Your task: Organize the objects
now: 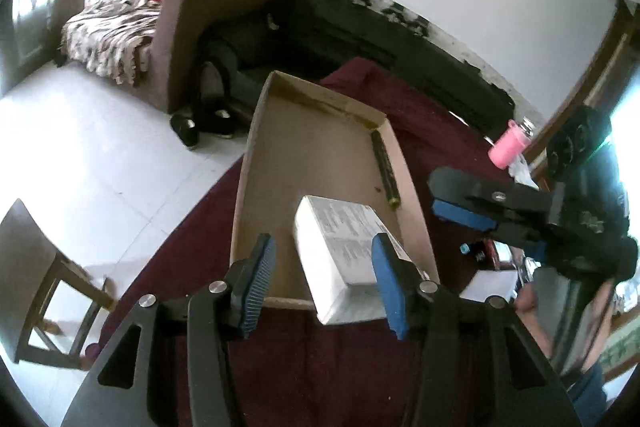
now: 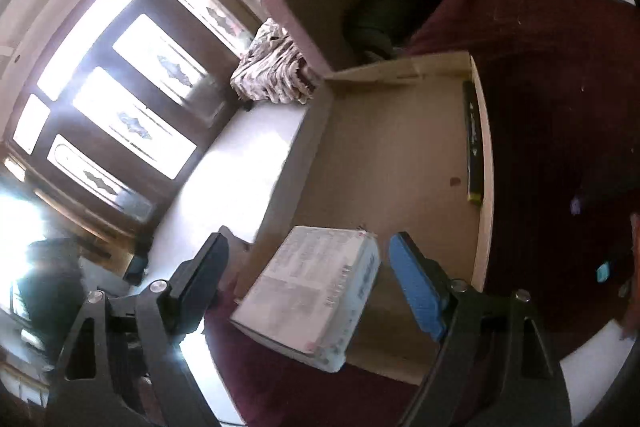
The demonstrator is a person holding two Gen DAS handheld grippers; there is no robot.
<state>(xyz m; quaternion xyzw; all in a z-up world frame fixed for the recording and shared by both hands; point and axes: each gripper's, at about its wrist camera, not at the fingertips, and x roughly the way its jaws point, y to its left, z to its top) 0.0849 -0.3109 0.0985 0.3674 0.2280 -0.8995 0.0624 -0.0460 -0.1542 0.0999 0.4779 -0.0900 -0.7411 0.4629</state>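
A white printed box [image 1: 340, 255] lies tilted over the near rim of a shallow cardboard tray [image 1: 304, 155] on a maroon cloth. A dark slim tube [image 1: 385, 171] lies along the tray's right wall. My left gripper [image 1: 322, 279] is open, its fingers on either side of the white box's near end. In the right wrist view the white box [image 2: 312, 295] rests on the tray's near edge [image 2: 400, 363], and my right gripper [image 2: 308, 291] is open around it. The right gripper also shows in the left wrist view [image 1: 460, 203], to the right of the tray.
A pink bottle [image 1: 507, 147] stands at the far right of the cloth. Small items [image 1: 488, 251] and a white paper [image 1: 490, 285] lie to the right of the tray. A brown sofa [image 1: 200, 23] with a blanket, a wooden stool [image 1: 44, 287], and white floor lie to the left.
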